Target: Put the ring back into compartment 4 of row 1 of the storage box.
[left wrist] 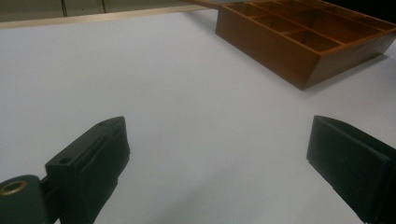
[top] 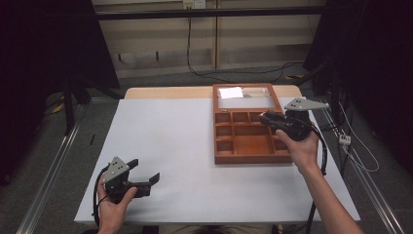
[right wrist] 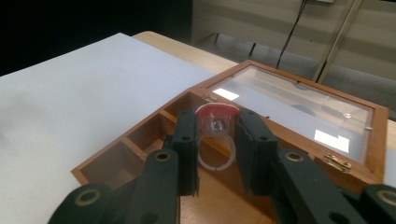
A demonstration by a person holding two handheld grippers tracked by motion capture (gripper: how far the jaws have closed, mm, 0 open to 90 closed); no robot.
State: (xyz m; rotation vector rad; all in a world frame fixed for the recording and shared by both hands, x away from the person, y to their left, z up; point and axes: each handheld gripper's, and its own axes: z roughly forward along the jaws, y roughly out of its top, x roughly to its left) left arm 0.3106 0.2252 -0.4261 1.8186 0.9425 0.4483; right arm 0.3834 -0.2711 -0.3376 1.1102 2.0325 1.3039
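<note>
Covering wooden table (top: pixel 165 92): white sheet (top: pixel 160 146).

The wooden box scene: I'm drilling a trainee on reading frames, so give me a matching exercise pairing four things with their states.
Things:
1. left gripper
2. right gripper
3. wooden box
4. ring

States:
A. lid open, lying back flat
B. clamped between two jaws
C. jaws wide apart over the bare white table top
D. shut on something, above the compartments

Pairs: 1-C, 2-D, 3-A, 4-B
</note>
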